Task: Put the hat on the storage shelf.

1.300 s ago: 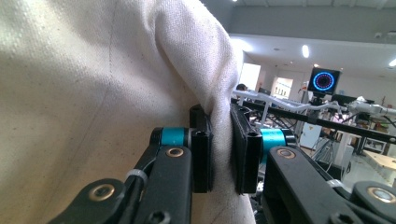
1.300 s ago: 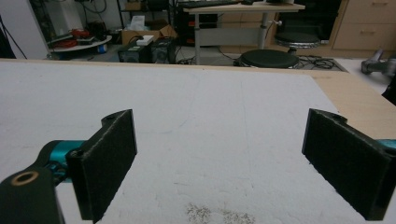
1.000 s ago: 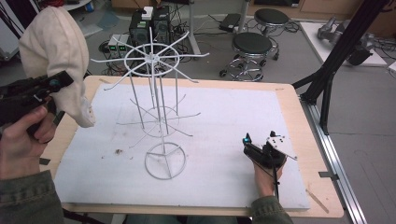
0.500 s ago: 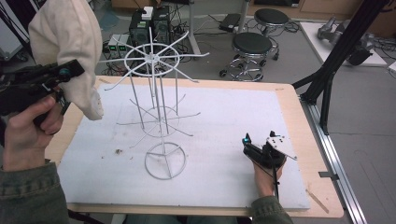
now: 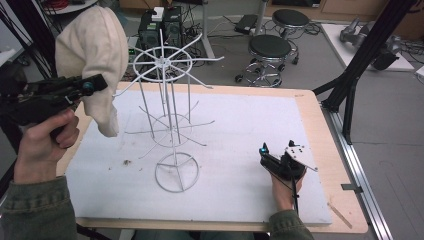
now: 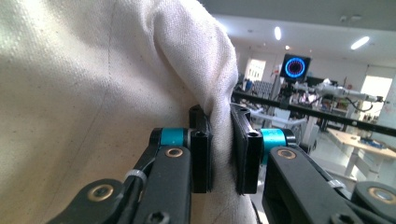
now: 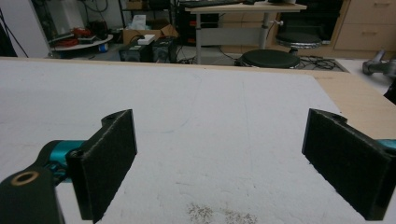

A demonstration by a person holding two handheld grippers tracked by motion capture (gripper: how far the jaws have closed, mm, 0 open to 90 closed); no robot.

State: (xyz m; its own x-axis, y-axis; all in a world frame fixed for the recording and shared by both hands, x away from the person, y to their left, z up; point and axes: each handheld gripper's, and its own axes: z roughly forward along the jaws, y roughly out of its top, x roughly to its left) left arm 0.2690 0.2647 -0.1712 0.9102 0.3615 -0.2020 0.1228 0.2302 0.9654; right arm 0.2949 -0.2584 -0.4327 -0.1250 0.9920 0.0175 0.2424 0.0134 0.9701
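Cream canvas, unbleached and coarse-woven: the cloth bag (image 5: 92,65) hangs limp from your left tongs (image 5: 95,84), which are clamped on a gathered fold of it (image 6: 219,116), jaws nearly together with only the pinched fabric between. It is held up in the air at the left of the surface (image 5: 310,115), just beside the upper ring of the white wire rack (image 5: 167,107), its lower tip dangling above the white mat. Judge it light and soft: it drapes, folds on itself, will swing with any quick move, and will not slip much against the pads given the rough weave. Not fragile. Best hold is a bunched edge or seam, as now; a single layer would likely pull free. The thin rack arms could snag the weave. Your right tongs (image 5: 272,159) rest low on the mat, jaws wide apart, nothing between them (image 7: 219,154).
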